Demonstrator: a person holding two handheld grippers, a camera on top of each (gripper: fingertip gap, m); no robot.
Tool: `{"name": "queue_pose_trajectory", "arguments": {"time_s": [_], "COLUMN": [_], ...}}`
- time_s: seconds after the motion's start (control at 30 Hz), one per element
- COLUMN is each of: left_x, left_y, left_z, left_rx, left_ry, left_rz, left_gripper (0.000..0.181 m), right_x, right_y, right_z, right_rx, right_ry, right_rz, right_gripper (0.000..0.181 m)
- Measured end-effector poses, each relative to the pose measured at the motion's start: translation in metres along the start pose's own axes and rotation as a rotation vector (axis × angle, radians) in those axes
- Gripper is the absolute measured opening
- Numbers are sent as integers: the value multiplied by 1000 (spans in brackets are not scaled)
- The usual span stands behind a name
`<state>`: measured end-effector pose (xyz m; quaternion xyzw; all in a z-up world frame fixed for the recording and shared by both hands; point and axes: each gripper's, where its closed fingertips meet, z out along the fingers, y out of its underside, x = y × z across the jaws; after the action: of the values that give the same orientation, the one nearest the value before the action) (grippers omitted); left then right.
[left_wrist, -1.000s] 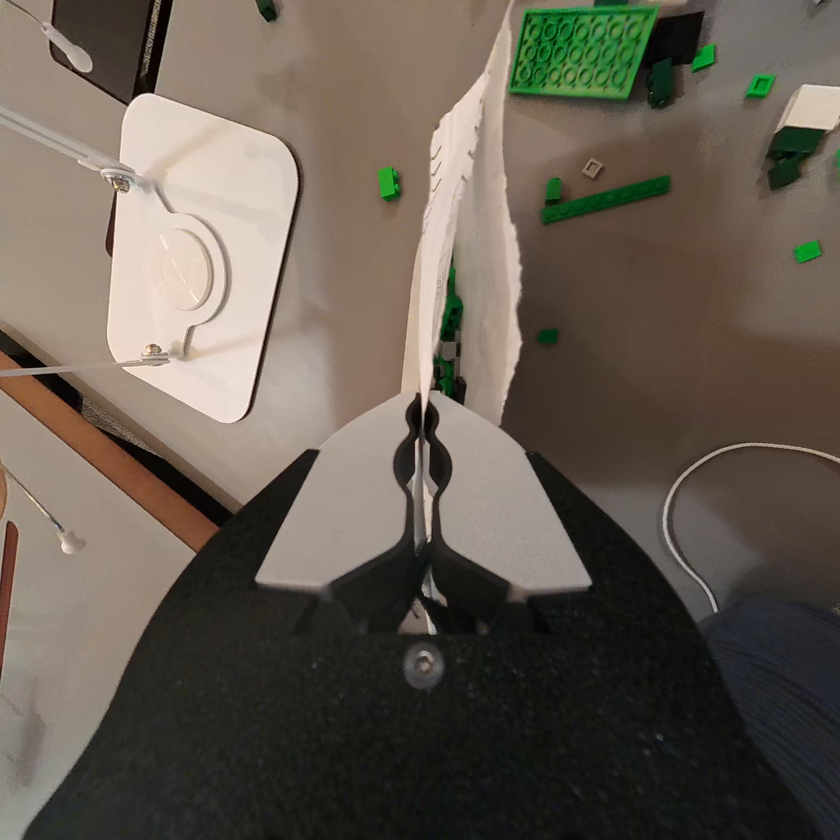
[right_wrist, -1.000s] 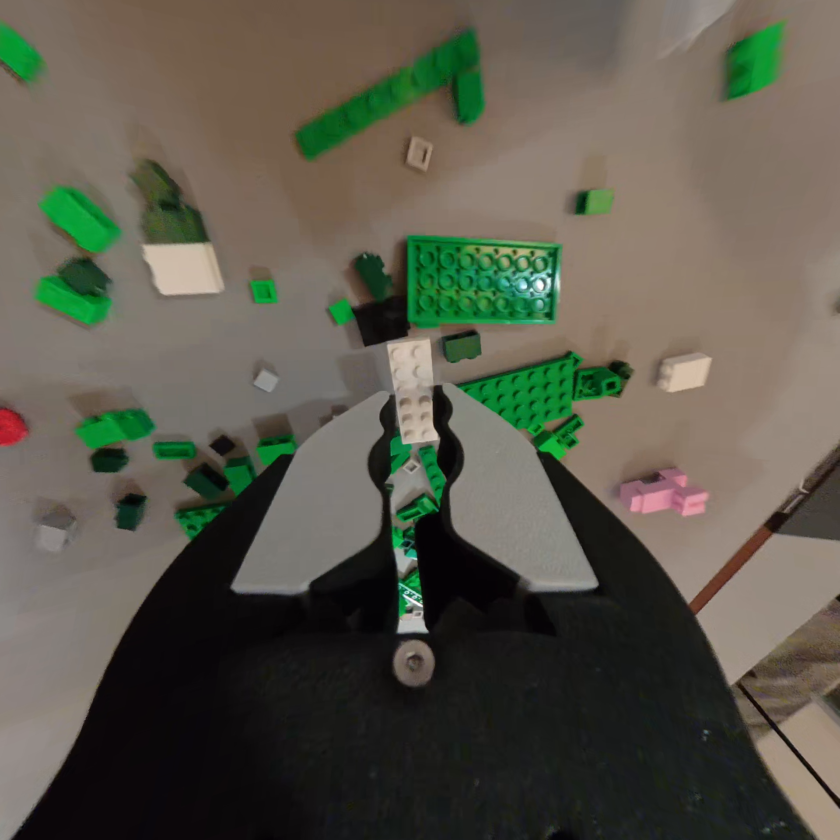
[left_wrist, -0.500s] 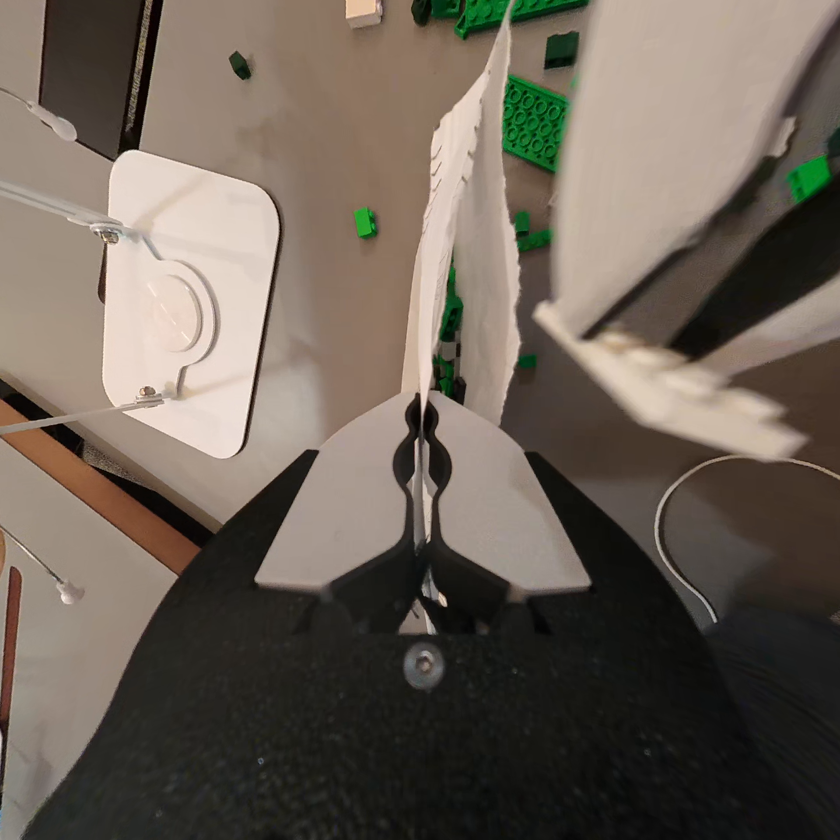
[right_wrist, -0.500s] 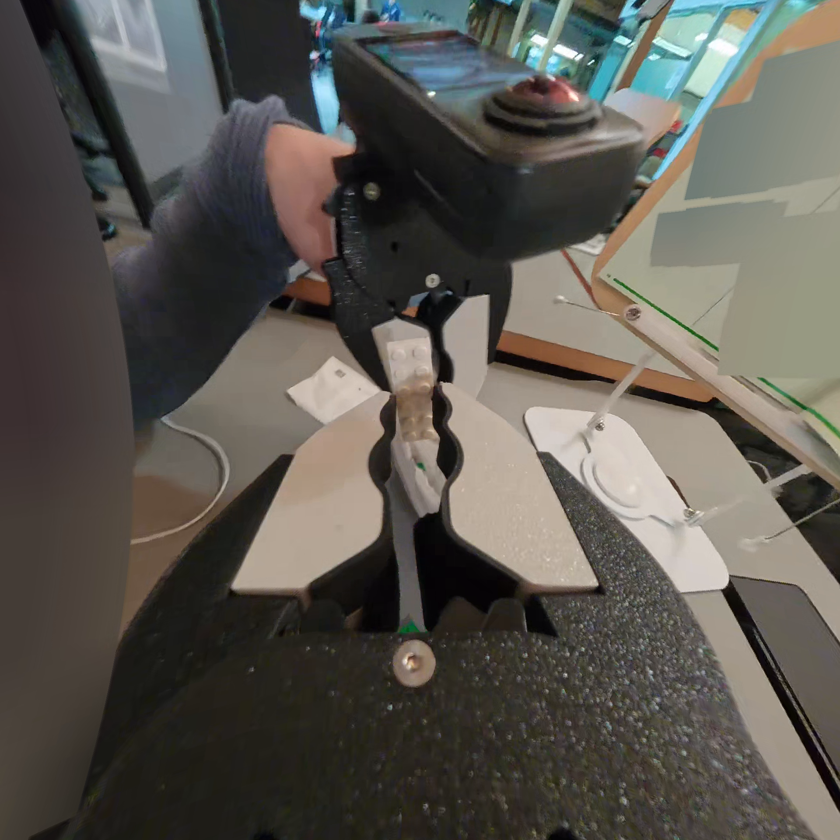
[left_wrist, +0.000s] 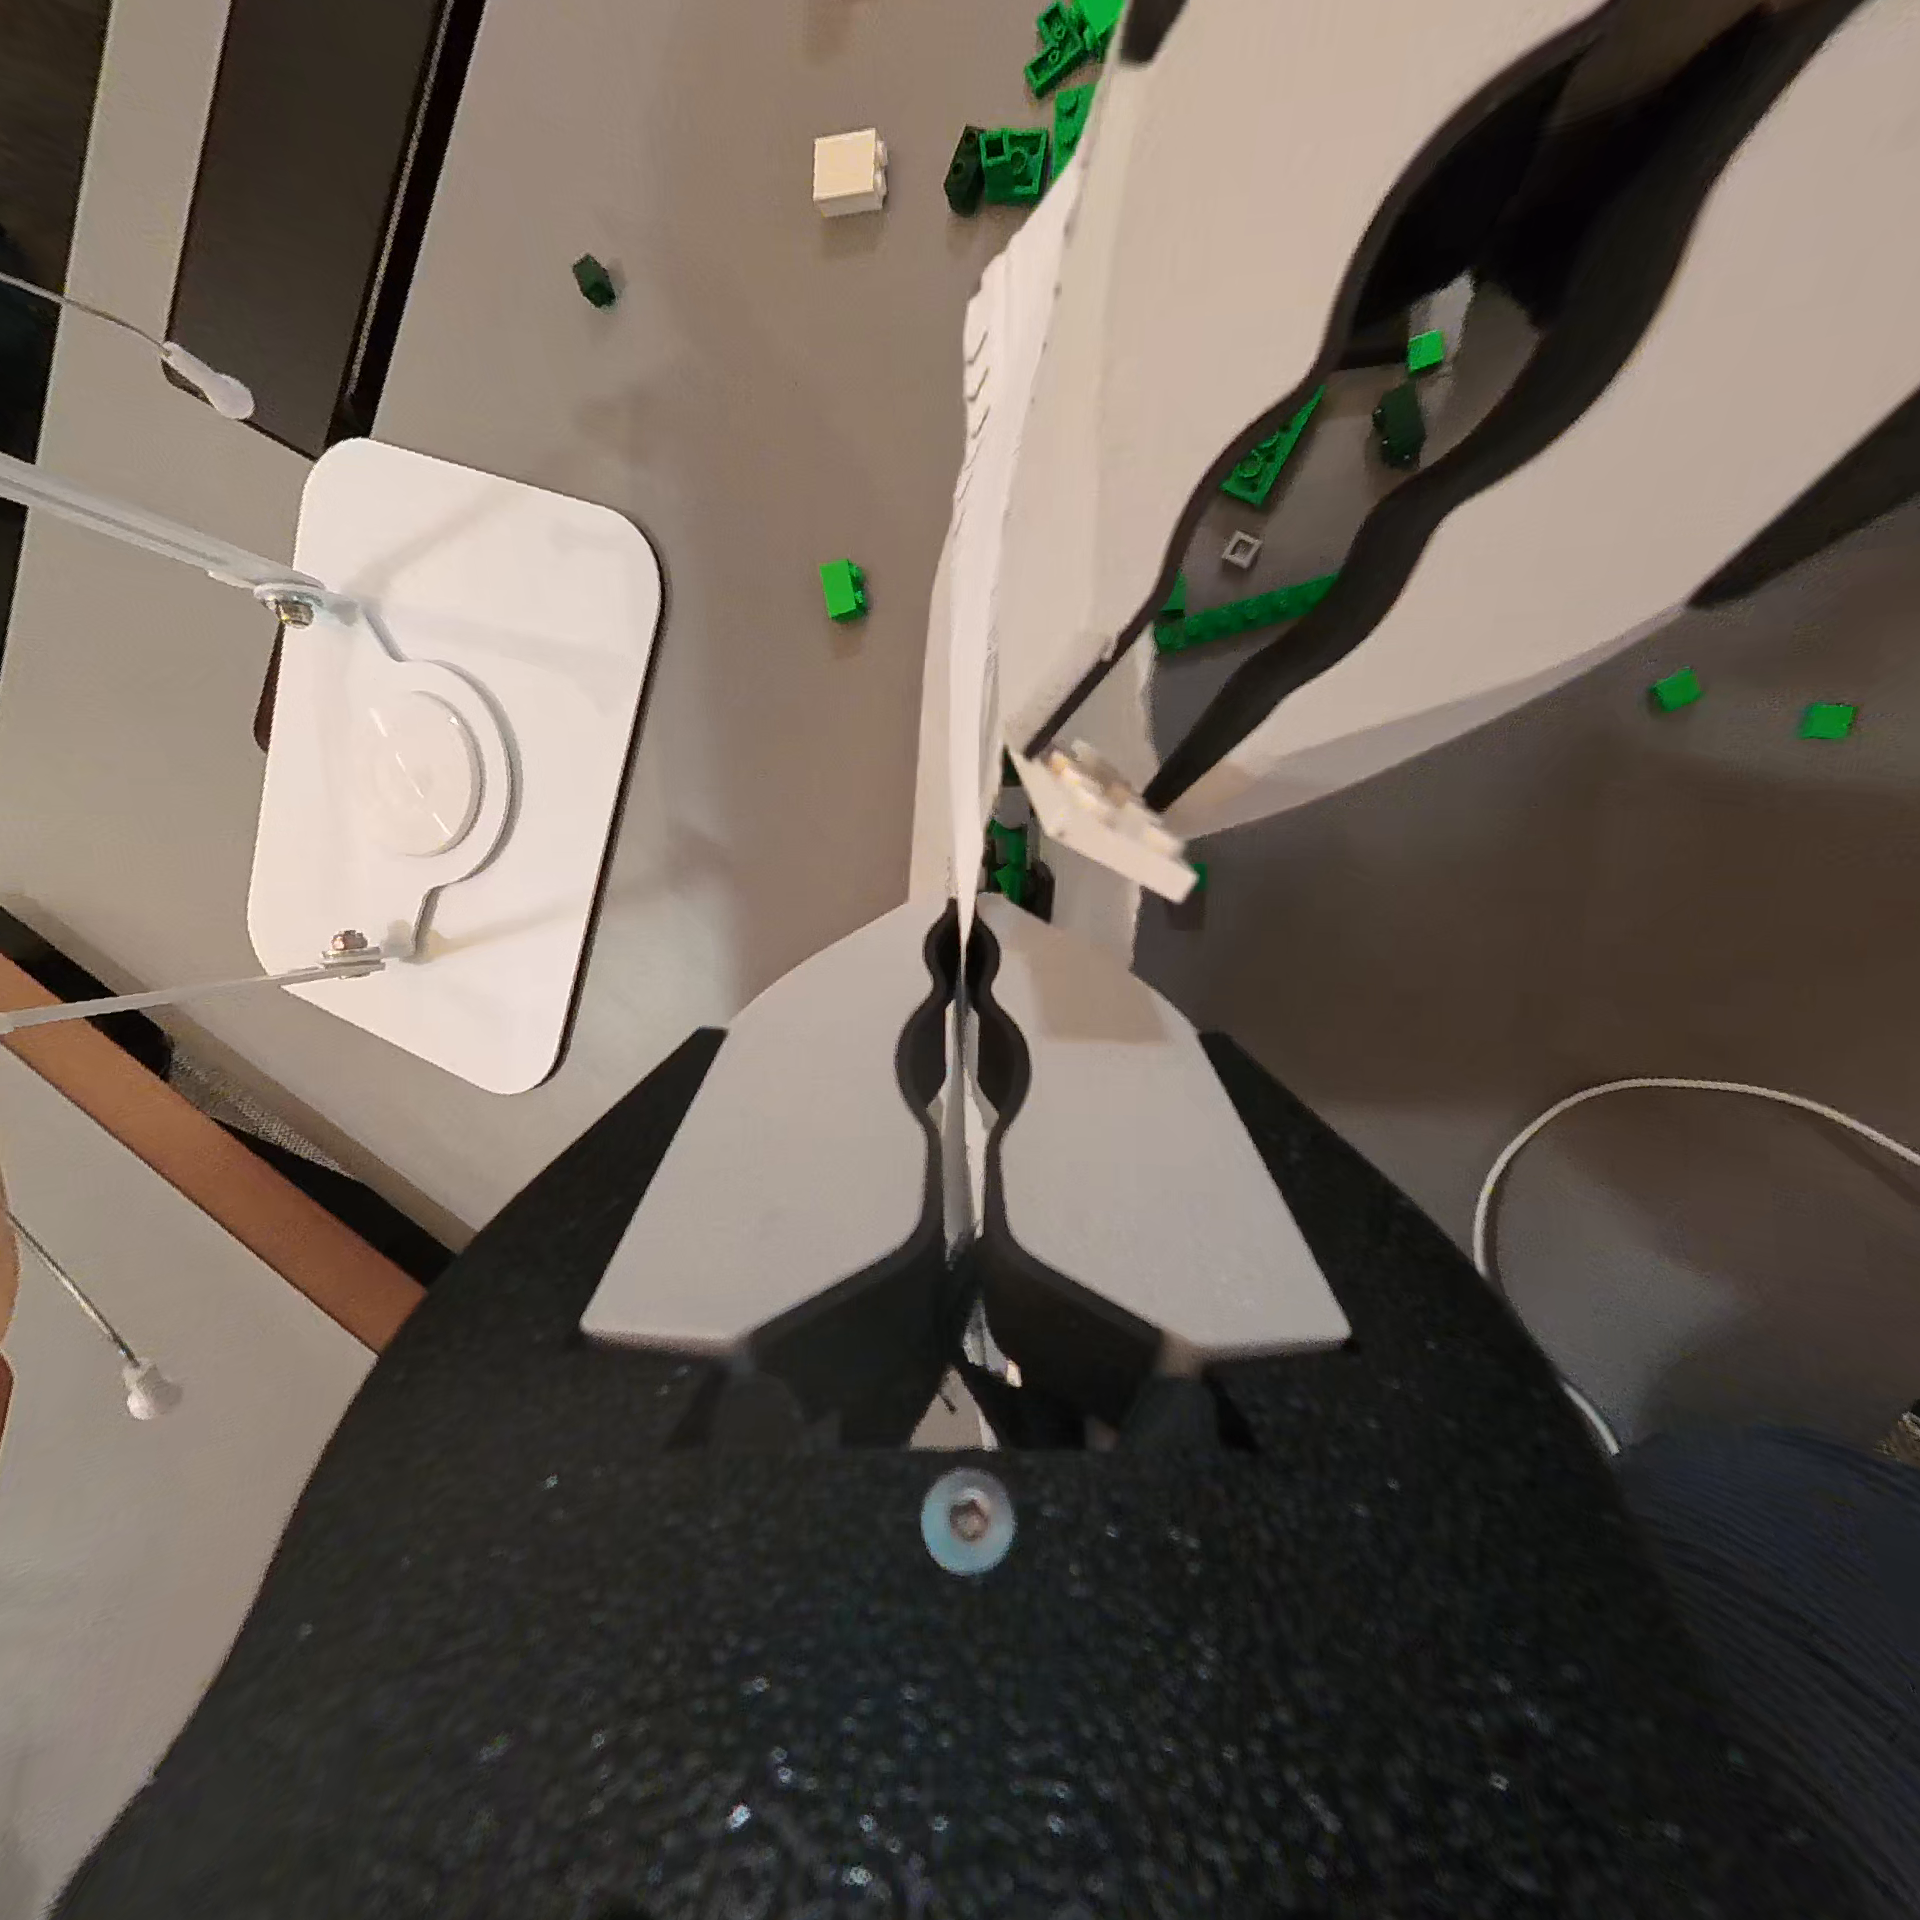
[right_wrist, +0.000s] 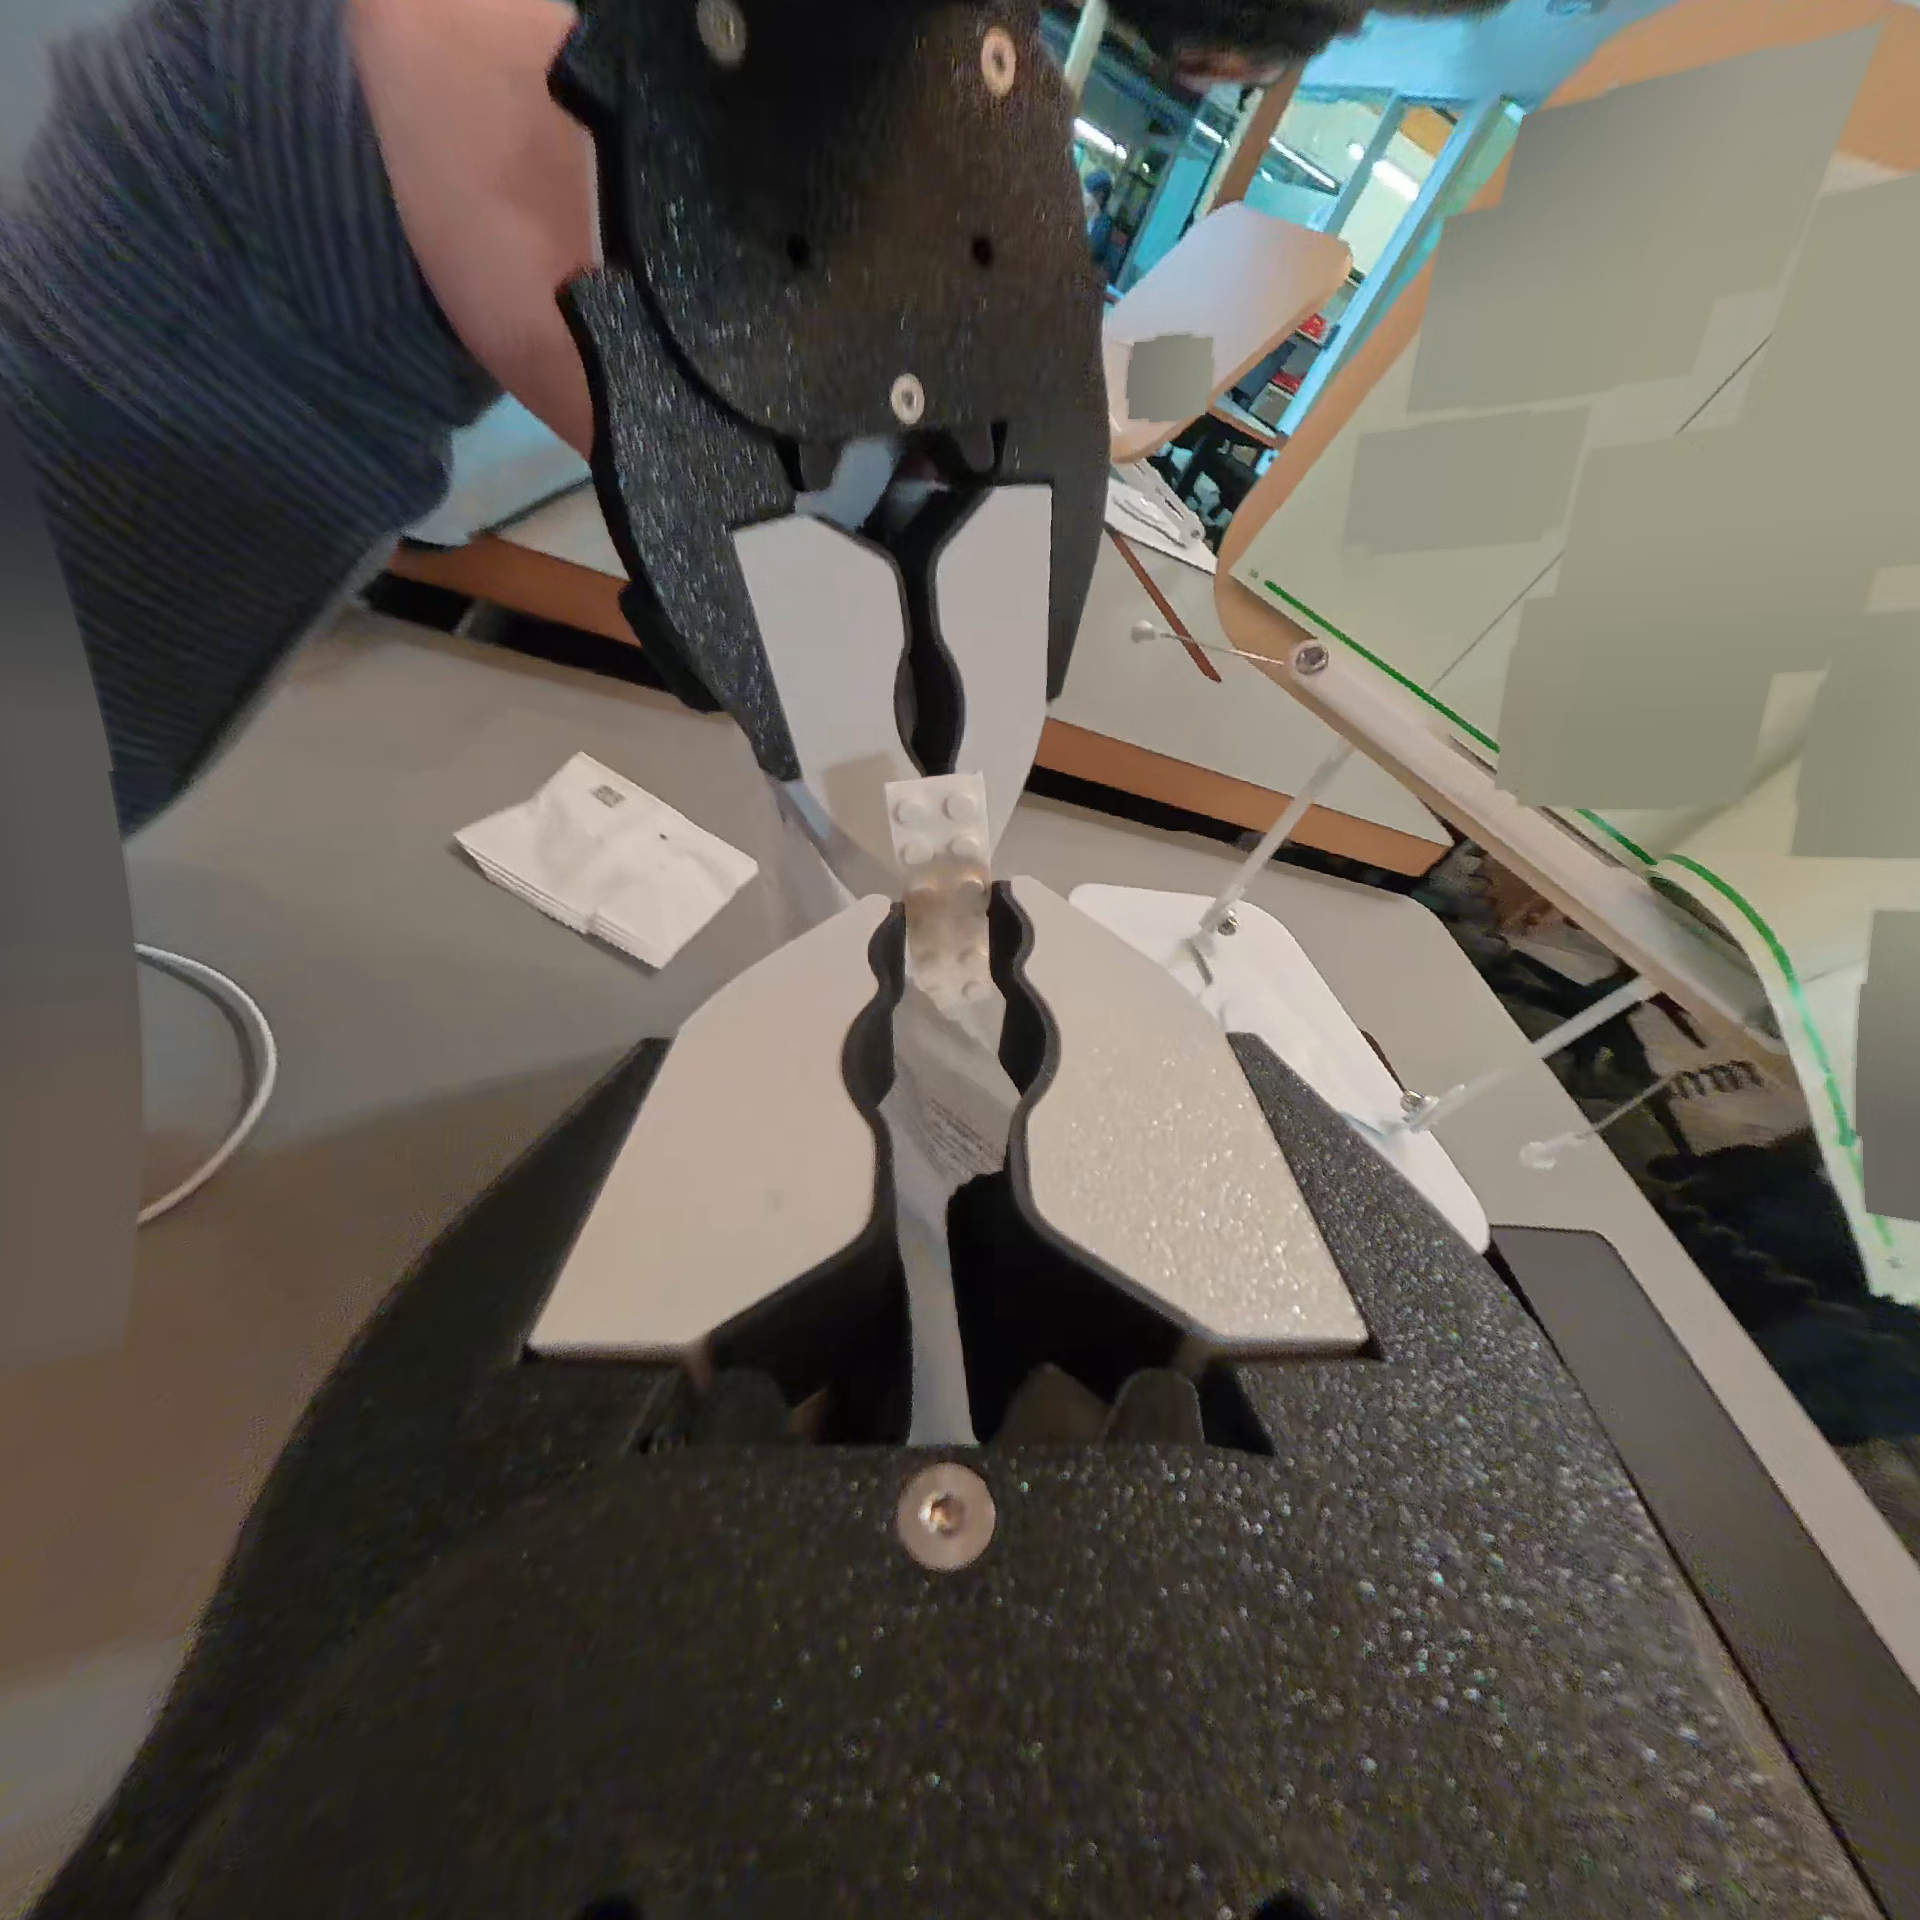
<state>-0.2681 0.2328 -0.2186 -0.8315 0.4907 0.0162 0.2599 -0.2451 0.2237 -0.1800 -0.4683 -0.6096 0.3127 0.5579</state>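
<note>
White plate (right_wrist: 940, 904) and paper bag (left_wrist: 987, 582), both clamped.
Plate pinched at right gripper (right_wrist: 943, 914) tips, studded end sticking out, tilted toward bag mouth. Bag upright, torn open, edge squeezed in left gripper (left_wrist: 958, 925); green bricks (left_wrist: 1013, 868) inside.

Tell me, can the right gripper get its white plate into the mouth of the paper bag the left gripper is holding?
Probably yes. The right gripper is shut on the white plate, right beside the paper bag pinched by the left gripper. Nothing lies between them, though how wide the bag gapes is unclear.

Green bricks (left_wrist: 1243, 615) lie scattered on the grey table (left_wrist: 727, 312), near a white stand base (left_wrist: 457, 758), a white cable (left_wrist: 1558, 1117) and a white packet (right_wrist: 608, 857).
</note>
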Motion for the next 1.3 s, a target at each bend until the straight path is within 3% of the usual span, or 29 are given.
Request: {"name": "queue_pose_trajectory", "arguments": {"time_s": [0.63,0.8,1.1,1.3], "left_x": [-4,-10,-15,-20], "left_y": [9,16,29,34], "left_z": [1,-1,-3,-5], "left_rx": [-37,-41,-60,-91], "left_ry": [-2,-23,-16,-59], "left_rz": [-32,-47,-92,-92], "left_gripper": [0,0,0,0], "right_x": [6,9,6,22], "right_y": [2,12,102,127], "right_z": [-10,-56,-162,-190], "right_rx": [-99,-161,-353,-330], "right_ry": [127,240,318,374], "right_rz": [-118,-92,308,478], "right_gripper": [23,23,25,39]}}
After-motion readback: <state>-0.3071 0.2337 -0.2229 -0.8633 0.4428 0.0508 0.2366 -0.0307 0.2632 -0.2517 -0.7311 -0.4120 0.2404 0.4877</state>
